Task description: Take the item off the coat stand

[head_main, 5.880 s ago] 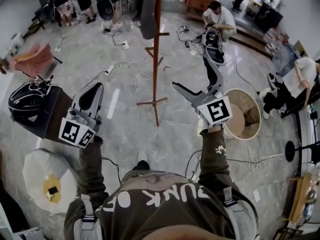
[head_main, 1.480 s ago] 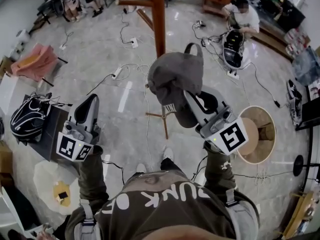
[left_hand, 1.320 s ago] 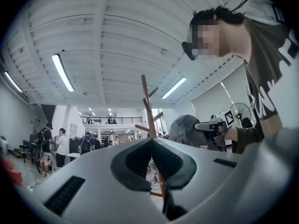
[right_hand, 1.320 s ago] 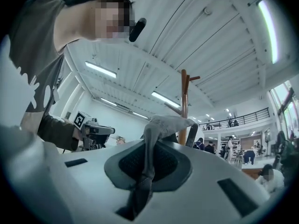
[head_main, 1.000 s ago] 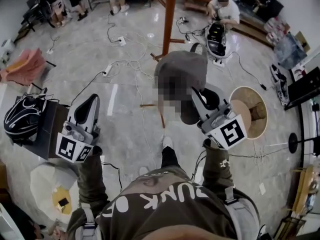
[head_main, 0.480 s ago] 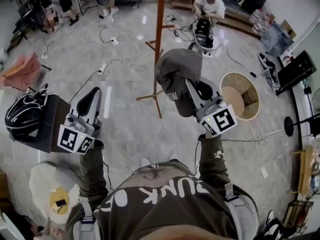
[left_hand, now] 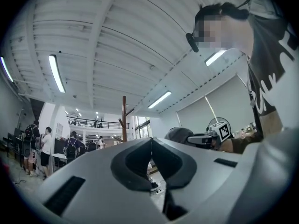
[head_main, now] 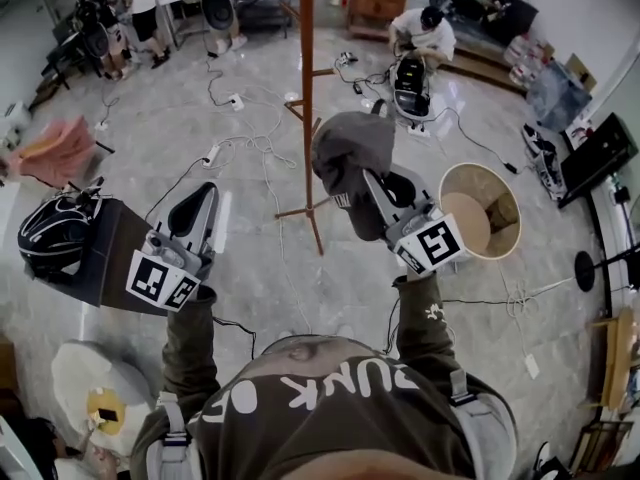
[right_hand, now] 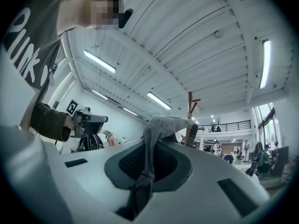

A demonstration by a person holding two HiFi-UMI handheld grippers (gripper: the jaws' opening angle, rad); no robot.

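A grey cap (head_main: 348, 153) hangs off the tips of my right gripper (head_main: 372, 183), which is shut on its fabric. The cap sits just right of the wooden coat stand (head_main: 305, 98) and does not touch it. In the right gripper view the grey cap (right_hand: 163, 124) is pinched between the closed jaws of my right gripper (right_hand: 148, 146), and the coat stand (right_hand: 190, 111) rises behind it. My left gripper (head_main: 200, 196) is held low at the left, shut and empty. In the left gripper view my left gripper (left_hand: 152, 143) points toward the coat stand (left_hand: 124, 118), with the cap (left_hand: 180, 134) to its right.
A black helmet (head_main: 55, 230) lies on a dark box at the left. A round tan basket (head_main: 500, 230) stands on the floor at the right. Cables (head_main: 245, 133) trail across the floor around the stand's base. People (head_main: 422, 30) sit and stand along the back.
The right gripper, open and empty at first, now holds the grey cap clear of the stand. In the last second the stand has shifted left in view and the left gripper has risen slightly.
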